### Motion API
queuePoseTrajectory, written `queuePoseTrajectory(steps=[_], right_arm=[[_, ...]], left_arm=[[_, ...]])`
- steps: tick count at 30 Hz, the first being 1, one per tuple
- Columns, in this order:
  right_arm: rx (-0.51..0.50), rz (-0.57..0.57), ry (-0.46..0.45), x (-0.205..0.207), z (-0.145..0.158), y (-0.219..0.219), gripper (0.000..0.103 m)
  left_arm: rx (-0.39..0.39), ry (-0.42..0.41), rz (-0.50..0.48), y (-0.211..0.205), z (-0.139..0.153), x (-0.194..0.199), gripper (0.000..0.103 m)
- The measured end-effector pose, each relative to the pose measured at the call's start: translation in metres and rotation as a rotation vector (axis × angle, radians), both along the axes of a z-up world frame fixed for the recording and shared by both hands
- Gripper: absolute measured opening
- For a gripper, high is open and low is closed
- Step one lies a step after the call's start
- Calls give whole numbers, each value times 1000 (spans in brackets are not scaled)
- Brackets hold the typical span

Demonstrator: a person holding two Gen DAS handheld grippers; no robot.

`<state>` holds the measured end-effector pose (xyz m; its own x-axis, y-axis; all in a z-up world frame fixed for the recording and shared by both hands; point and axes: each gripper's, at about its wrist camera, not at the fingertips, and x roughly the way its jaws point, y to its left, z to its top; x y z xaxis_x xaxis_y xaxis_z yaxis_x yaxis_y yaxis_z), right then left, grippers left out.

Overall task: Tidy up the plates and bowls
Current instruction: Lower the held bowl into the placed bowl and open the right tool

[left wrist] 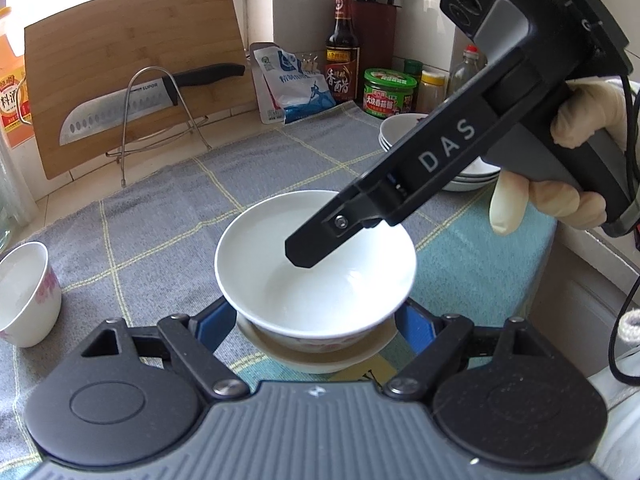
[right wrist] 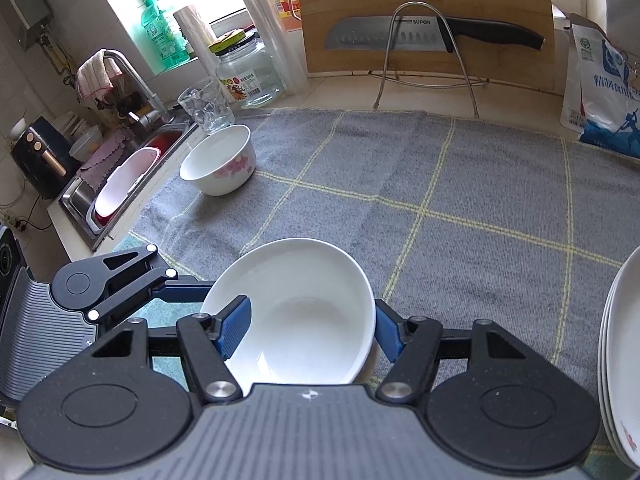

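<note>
White bowl [left wrist: 316, 264] sits nested in second bowl [left wrist: 320, 354] on checked cloth [left wrist: 160, 216], near its front edge. Right gripper [right wrist: 310, 330]: one blue pad [right wrist: 236, 330] inside bowl, other outside rim; contact unclear, can't tell if clamped. Left gripper [left wrist: 316, 320]: fingers spread, flanking lower bowl, no visible contact. Floral bowl [right wrist: 220, 160] upright at cloth's left edge, beside sink [right wrist: 120, 188]. Plate stack [left wrist: 460, 156] at right edge.
</note>
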<state>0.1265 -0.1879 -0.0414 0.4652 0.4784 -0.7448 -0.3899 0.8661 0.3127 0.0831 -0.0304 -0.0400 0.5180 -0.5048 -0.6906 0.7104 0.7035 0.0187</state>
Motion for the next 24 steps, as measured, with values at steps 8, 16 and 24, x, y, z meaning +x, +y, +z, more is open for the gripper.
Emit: queuePoseTrajectory(steps=[8, 16, 24], right_arm=[[-1, 3, 2, 0, -2, 0, 71], [5, 0, 2, -1, -3, -2, 71], [18, -14, -9, -1, -1, -6, 73]], left_arm=[[8, 1, -1, -1, -1, 2, 86], [16, -1, -3, -2, -1, 1, 88], [14, -1, -11, -2, -3, 1, 92]])
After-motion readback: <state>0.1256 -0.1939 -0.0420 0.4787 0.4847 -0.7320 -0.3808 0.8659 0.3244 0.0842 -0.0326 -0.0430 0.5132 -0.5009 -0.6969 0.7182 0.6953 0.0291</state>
